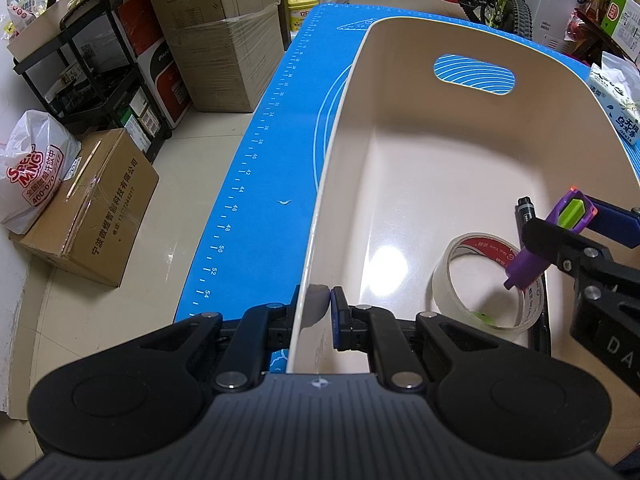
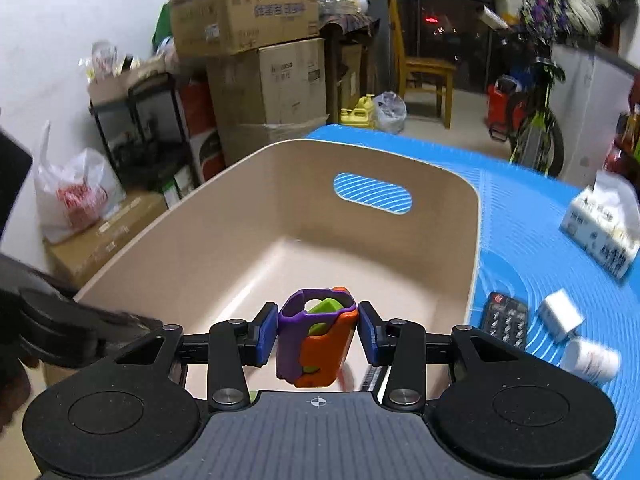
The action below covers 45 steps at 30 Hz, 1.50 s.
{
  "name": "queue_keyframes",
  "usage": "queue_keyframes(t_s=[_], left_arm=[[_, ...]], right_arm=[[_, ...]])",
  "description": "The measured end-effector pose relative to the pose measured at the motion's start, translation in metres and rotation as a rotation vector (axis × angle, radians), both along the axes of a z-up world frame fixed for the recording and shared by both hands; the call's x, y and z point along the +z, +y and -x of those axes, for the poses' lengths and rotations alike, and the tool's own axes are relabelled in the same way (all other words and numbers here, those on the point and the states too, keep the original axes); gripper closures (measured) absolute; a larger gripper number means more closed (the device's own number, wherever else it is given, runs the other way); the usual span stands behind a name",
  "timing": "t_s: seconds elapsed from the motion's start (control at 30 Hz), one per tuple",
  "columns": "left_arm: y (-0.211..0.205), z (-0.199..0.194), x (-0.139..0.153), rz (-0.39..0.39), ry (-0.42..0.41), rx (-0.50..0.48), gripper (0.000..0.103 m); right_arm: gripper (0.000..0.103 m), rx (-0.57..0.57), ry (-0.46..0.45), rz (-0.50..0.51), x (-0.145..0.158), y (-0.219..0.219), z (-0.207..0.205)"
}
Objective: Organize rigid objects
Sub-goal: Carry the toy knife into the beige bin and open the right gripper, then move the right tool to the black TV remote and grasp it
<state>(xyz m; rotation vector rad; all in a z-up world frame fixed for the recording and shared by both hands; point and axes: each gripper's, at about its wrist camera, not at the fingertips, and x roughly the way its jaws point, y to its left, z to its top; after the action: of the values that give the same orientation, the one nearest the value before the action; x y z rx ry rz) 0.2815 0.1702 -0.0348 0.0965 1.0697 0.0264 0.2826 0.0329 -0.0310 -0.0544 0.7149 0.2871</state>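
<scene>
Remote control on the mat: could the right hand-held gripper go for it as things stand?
Probably not yet. The right hand-held gripper has the purple-orange toy between its pads over the bin. The remote control lies uncovered right of the bin, so it looks reachable after release.

Overhead glare inside the bin [image 1: 384,268]; right view blurred.

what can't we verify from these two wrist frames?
- Right wrist: bin floor near the camera is hidden by the purple-orange toy and right gripper.
- Right wrist: remote buttons are blurred.
- Left wrist: marker is mostly hidden behind the right gripper.
</scene>
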Motion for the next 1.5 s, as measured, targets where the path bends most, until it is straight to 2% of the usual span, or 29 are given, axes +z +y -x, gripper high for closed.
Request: queue_keyframes(t_s=[0.23, 0.3, 0.37, 0.43, 0.67, 0.9, 1.03, 1.2, 1.3, 1.5], left_arm=[[0.0, 0.0, 0.0, -0.003, 0.0, 0.0, 0.09], [0.0, 0.0, 0.0, -0.003, -0.001, 0.0, 0.089], [0.0, 0.0, 0.001, -0.005, -0.001, -0.001, 0.089], [0.001, 0.0, 0.001, -0.004, -0.001, -0.001, 0.089], [0.002, 0.0, 0.001, -0.002, -0.001, 0.0, 0.089], [0.002, 0.0, 0.0, -0.003, -0.001, 0.0, 0.089], [0.002, 0.0, 0.0, -0.003, 0.0, 0.001, 0.089], [0.002, 0.001, 0.001, -0.006, -0.001, 0.0, 0.089], [0.003, 0.001, 0.001, -0.01, -0.001, -0.001, 0.089], [0.0, 0.001, 0.001, -0.022, 0.001, -0.004, 0.089]], right_arm=[[0.053, 0.022, 0.008, 0.015, 0.001, 0.003, 0.002], [0.052, 0.019, 0.007, -0.011, 0.003, 0.0, 0.003], [0.039, 0.007, 0.01, -0.039, 0.006, -0.007, 0.001], [0.034, -0.007, -0.005, -0.061, 0.011, -0.015, 0.002], [0.031, -0.052, -0.056, -0.105, 0.035, -0.057, 0.007], [0.026, -0.172, -0.111, -0.088, 0.048, -0.109, 0.011], [0.026, -0.262, -0.083, -0.101, 0.037, -0.136, 0.007], [0.026, -0.316, -0.012, -0.059, -0.001, -0.149, 0.0], [0.026, -0.324, 0.029, -0.049, -0.02, -0.153, -0.005], [0.026, -0.297, 0.053, -0.048, -0.039, -0.148, -0.018]])
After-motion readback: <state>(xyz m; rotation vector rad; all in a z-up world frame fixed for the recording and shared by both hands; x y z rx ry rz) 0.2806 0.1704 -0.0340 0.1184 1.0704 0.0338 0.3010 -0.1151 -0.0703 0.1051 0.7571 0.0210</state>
